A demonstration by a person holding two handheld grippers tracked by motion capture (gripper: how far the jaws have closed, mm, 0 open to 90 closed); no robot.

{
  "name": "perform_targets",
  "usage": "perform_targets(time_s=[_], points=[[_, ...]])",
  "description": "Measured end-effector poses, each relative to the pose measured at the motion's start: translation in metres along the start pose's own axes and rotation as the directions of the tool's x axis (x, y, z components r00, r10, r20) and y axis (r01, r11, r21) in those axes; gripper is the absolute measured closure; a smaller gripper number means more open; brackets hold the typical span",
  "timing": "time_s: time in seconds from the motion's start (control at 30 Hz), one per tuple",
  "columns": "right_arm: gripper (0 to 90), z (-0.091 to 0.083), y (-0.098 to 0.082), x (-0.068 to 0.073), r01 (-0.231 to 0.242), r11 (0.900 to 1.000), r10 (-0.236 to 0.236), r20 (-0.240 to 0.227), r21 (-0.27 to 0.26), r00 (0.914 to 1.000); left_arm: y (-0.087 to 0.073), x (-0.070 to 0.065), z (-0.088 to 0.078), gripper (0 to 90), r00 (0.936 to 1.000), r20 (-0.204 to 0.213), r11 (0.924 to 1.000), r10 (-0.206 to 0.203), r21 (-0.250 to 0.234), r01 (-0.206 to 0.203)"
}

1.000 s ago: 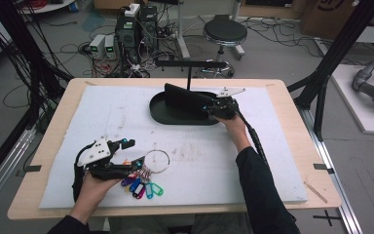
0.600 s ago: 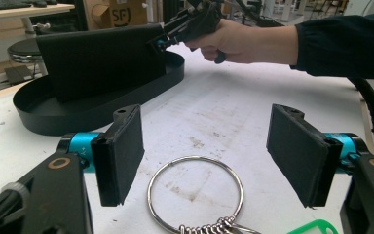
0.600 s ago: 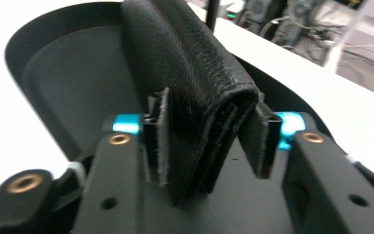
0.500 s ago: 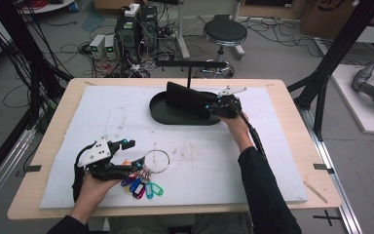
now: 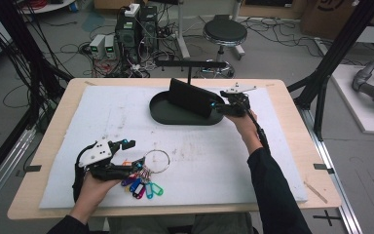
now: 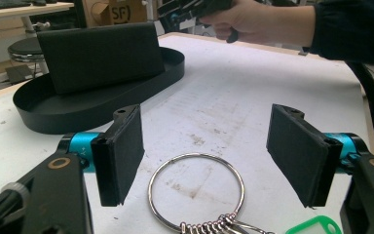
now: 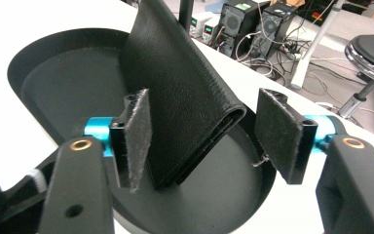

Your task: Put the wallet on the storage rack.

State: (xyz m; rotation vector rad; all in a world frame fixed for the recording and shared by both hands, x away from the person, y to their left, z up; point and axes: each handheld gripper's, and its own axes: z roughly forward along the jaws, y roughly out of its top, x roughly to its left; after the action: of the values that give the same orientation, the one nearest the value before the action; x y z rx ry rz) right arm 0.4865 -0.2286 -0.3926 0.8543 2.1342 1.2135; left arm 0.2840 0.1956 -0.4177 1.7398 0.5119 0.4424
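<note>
Black wallet (image 7: 185, 92) stands on edge in the oval black tray (image 5: 165, 114) at the far middle of the table; your right gripper (image 7: 209, 131) straddles its end, jaws apart, not clamped. Your left gripper (image 6: 204, 151) sits open over the key ring (image 6: 197, 190) with coloured tags (image 5: 143, 187) near you.

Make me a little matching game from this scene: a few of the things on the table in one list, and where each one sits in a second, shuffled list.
Things:
1. black wallet
2. metal key ring
3. oval black tray
4. green key tag

Places:
A. lying flat on the white mat, between the open jaws of the left hand-held gripper
B. standing on edge in the tray, between the open jaws of the right hand-held gripper
C. at the table's near edge, hanging off the ring's bunch
D. on the far half of the mat

Pairs: 1-B, 2-A, 3-D, 4-C
</note>
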Motion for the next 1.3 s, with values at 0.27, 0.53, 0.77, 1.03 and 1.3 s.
perform_targets(time_s=[0.27, 0.53, 0.77, 1.03, 1.3], points=[[33.7, -0.034, 0.008, 0.000, -0.038, 0.999, 0.036, -0.060, -0.028, 0.9975, 0.000, 0.002, 0.001, 29.3, 0.9998, -0.017, 1.0000, -0.002, 0.003, 0.002], [33.3, -0.091, -0.007, 0.004, -0.033, 0.993, 0.027, -0.058, -0.109, 0.9979, -0.002, 0.006, 0.003, 28.4, 0.9972, -0.074, 0.9998, -0.009, 0.019, 0.011], [30.9, -0.128, -0.034, 0.004, -0.087, 0.987, 0.081, -0.049, -0.132, 0.9955, -0.004, 0.004, 0.007, 25.1, 0.9922, -0.125, 0.9990, -0.006, 0.043, 0.012], [27.5, -0.156, -0.063, 0.007, -0.162, 0.975, 0.155, -0.059, -0.152, 0.9862, -0.006, 0.007, 0.005, 23.7, 0.9893, -0.145, 0.9984, -0.012, 0.054, 0.020], [23.0, -0.163, -0.083, 0.010, -0.192, 0.973, 0.189, -0.030, -0.129, 0.9814, -0.005, 0.009, 0.007, 23.7, 0.9889, -0.149, 0.9986, -0.007, 0.052, 0.014]])
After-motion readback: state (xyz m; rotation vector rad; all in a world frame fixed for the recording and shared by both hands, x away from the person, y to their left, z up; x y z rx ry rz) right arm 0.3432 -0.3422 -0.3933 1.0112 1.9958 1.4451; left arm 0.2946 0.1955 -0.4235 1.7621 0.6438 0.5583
